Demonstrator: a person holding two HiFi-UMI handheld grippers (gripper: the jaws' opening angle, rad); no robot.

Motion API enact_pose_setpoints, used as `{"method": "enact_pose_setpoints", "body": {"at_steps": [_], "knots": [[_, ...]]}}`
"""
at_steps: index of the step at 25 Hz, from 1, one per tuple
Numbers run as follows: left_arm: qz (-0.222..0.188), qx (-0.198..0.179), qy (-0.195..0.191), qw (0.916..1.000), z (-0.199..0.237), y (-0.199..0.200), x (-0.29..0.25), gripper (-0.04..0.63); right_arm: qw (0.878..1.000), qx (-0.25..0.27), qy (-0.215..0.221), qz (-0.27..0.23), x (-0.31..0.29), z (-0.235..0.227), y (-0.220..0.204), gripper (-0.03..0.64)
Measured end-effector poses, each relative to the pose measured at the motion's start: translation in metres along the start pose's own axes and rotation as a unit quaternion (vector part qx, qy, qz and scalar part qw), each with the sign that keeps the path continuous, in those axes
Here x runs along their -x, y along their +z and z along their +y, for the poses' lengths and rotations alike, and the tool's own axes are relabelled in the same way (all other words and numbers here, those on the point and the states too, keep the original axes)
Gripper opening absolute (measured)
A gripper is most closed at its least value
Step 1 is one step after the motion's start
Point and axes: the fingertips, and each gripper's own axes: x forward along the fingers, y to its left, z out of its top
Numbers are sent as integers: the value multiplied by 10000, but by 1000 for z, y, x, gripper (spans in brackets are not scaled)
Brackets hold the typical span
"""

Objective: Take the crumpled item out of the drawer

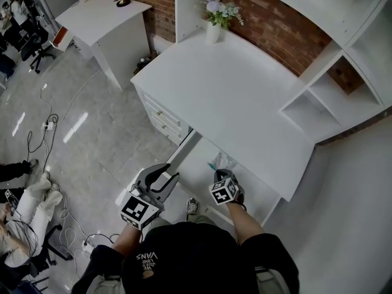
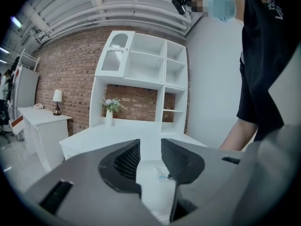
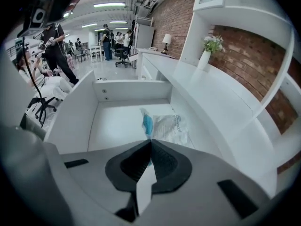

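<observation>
The broad white surface (image 1: 233,97) fills the middle of my head view, with a white open-shelf hutch (image 1: 343,78) standing on it at 3 o'clock against the red brick wall (image 1: 275,23). A second white desk (image 1: 101,17) stands apart at 10 o'clock.

The white drawer (image 1: 196,164) is pulled out from under the surface's edge toward me, at 6 o'clock.

My left gripper (image 2: 149,142) is released, its jaws apart with nothing between them. In the head view it sits over the drawer's left wall, at 9 o'clock from my right gripper (image 3: 150,141), and it points nearly level toward the surface.

My right gripper tilts steeply down into the drawer, clenched: its jaws meet at the tips, pinching the blue end of the crumpled clear plastic wrapper (image 3: 164,125).

A small white vase of pale flowers (image 1: 214,26) stands at the surface's 12 o'clock end.

The rest of the wrapper spreads away from my right gripper's tips toward 1 o'clock, inside the drawer near its right wall, beside the surface's edge.
</observation>
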Motion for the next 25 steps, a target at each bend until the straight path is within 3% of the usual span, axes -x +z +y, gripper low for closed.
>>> {"method": "enact_pose_setpoints", "body": {"at_steps": [14,25], "knots": [[-180,-108,-257,9994,4,21,27,120,9939,-632,-210,-875,83,25,55,3],[-364,-217,-459,9980,4,29,65,120,9753,-1048,-770,-1783,172,34,106,3]]}}
